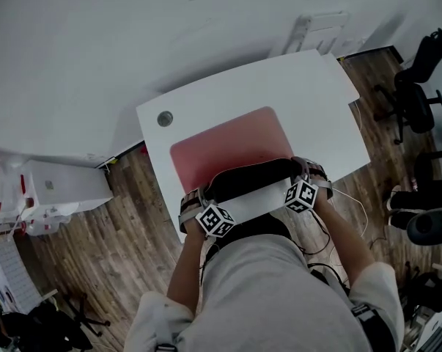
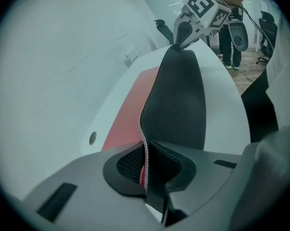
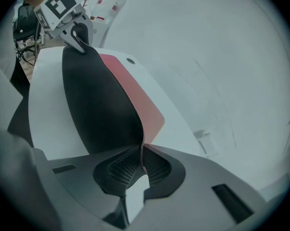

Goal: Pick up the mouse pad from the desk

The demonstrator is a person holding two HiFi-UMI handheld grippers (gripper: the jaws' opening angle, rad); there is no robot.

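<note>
A large mouse pad (image 1: pixel 224 147), red on top and black underneath, lies on the white desk (image 1: pixel 316 94). Its near edge is lifted and curled back, so the black underside (image 1: pixel 251 176) shows between my two grippers. My left gripper (image 1: pixel 199 198) is shut on the pad's near left corner, with the stitched edge pinched between its jaws (image 2: pixel 145 170). My right gripper (image 1: pixel 306 169) is shut on the near right corner (image 3: pixel 141 163). In each gripper view the black pad (image 2: pixel 176 100) (image 3: pixel 96 105) stretches across to the other gripper (image 2: pixel 183 32) (image 3: pixel 77 37). The far half of the pad rests on the desk.
A round cable grommet (image 1: pixel 165 119) sits in the desk's far left corner. A white wall runs behind the desk, with a white bracket (image 1: pixel 316 31) at its back edge. Office chairs (image 1: pixel 418 86) stand at the right, a white cabinet (image 1: pixel 52 189) at the left on the wooden floor.
</note>
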